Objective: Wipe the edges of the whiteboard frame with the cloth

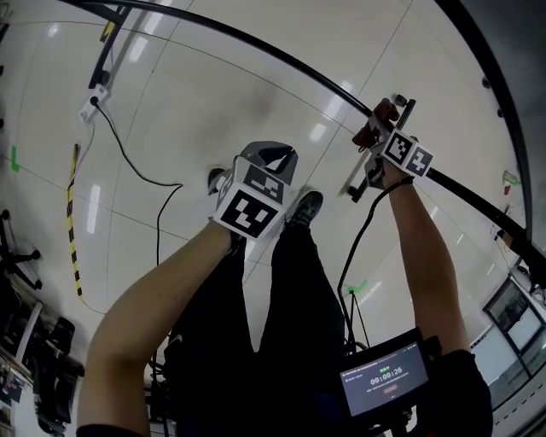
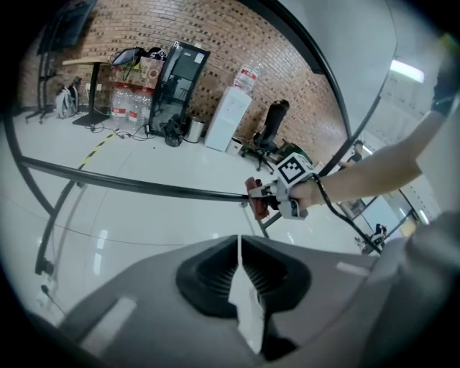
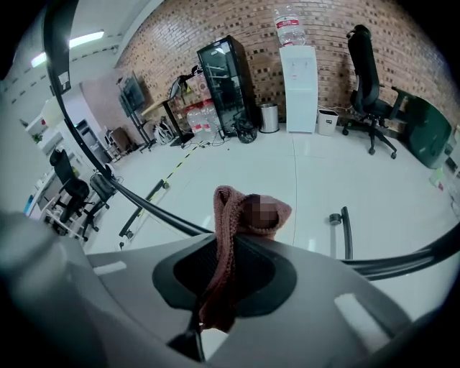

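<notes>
Screen (image 1: 386,377) at chest, nearest | left gripper (image 2: 239,248): jaws together, nothing between, off the board | right gripper (image 1: 380,136): clamped on cloth (image 3: 226,215), cloth against whiteboard frame (image 2: 144,185) edge, away from corners | risk: bunched cloth drags free or slips off the narrow edge.

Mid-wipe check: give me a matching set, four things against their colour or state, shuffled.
Things:
1. left gripper
2. cloth
3. whiteboard frame
4. water dispenser

Colour or state:
A. black
B. white, against the brick wall
C. jaws together, nothing between them
D. pinkish-brown, clamped in the right gripper

Pairs: 1-C, 2-D, 3-A, 4-B
</notes>
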### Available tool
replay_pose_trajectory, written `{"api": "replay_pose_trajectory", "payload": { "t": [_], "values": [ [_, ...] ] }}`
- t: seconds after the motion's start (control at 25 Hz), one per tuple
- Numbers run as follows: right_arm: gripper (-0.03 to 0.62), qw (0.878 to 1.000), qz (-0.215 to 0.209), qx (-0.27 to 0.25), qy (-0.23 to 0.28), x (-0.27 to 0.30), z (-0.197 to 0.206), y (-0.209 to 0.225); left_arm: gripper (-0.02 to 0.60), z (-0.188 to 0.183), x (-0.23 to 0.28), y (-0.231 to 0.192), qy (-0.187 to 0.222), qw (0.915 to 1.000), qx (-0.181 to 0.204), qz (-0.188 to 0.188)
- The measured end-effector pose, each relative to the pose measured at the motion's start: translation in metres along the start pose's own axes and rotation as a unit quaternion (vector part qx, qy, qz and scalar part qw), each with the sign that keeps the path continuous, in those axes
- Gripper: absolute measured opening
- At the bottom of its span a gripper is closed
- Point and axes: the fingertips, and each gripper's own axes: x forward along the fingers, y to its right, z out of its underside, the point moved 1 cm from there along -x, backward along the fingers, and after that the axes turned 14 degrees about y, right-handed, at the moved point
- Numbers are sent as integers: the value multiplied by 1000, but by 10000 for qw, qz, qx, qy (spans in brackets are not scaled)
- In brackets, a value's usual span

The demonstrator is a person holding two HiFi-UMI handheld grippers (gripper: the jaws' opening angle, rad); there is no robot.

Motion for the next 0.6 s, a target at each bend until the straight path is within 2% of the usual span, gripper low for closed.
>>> {"api": "replay_pose_trajectory", "payload": {
  "t": [0.16, 0.32, 0.6],
  "values": [
    [58, 9999, -36, 58, 109, 7, -9, -17, 15, -8, -21, -35, 88, 9993, -114, -355],
    [58, 9992, -361, -125, 99, 19, -11, -42, 15, -12, -33, -65, 237, 9956, -445, -787],
    [58, 9958, -873, -234, -129, 41, -10, -78, 15, -29, -33, -78, 418, 9911, -572, -1131]
  ]
}}
